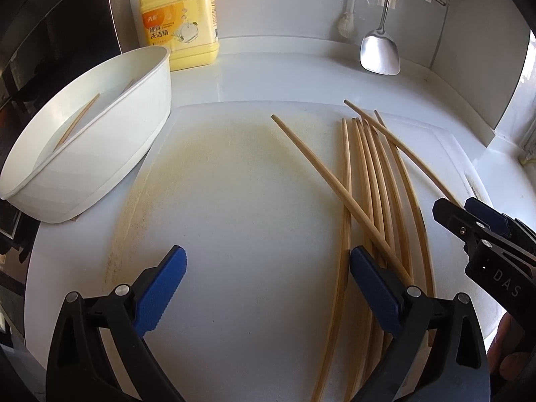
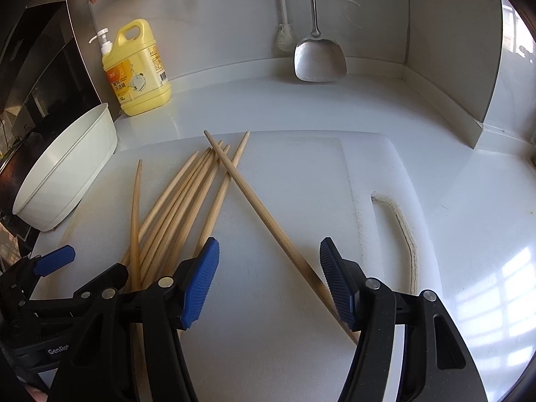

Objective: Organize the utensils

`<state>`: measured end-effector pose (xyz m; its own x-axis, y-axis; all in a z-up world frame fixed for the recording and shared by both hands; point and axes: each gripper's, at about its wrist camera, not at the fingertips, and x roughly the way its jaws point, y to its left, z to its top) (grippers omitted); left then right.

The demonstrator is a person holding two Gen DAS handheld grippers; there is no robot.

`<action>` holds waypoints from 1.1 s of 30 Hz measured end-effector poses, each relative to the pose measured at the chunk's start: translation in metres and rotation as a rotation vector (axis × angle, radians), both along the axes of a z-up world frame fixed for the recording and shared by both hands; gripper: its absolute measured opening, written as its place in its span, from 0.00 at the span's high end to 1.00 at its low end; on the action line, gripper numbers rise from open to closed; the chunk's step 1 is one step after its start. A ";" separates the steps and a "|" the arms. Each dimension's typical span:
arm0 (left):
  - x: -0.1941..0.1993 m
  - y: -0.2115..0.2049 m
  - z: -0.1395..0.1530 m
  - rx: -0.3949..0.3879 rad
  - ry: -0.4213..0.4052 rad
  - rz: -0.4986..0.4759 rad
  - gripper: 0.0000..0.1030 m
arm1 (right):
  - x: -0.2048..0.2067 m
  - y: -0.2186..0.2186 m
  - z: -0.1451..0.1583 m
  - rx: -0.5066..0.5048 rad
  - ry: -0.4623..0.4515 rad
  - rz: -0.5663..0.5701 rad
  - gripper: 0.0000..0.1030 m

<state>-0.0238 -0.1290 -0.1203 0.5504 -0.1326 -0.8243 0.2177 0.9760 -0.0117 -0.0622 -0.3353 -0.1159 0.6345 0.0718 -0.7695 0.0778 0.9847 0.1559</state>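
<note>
Chopsticks (image 2: 181,207) lie loose and fanned on the white cutting board (image 2: 301,174), one crossing the rest toward my right gripper (image 2: 268,281), whose jaws stand well apart around its thick end, holding nothing. My left gripper (image 1: 268,288) is likewise open and empty, its right pad beside the bundle. The white oval holder (image 1: 83,154), at the board's left edge, already contains at least one chopstick, so I judge it the destination. A yellow detergent bottle (image 2: 139,70) and hanging steel spatula (image 2: 318,60) stand clear of that path.
</note>
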 end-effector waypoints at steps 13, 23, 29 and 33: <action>0.010 0.004 0.003 0.000 -0.026 0.008 0.25 | 0.003 0.006 -0.002 -0.123 0.002 0.119 0.64; 0.007 -0.016 0.009 0.004 -0.035 -0.083 0.72 | 0.007 0.021 -0.003 -0.157 -0.003 0.184 0.88; 0.001 -0.026 0.010 0.019 -0.050 -0.120 0.93 | 0.007 0.024 -0.004 -0.153 -0.010 0.183 0.94; 0.001 -0.022 0.011 0.007 -0.045 -0.105 0.93 | 0.005 0.020 -0.004 -0.117 -0.019 0.161 0.94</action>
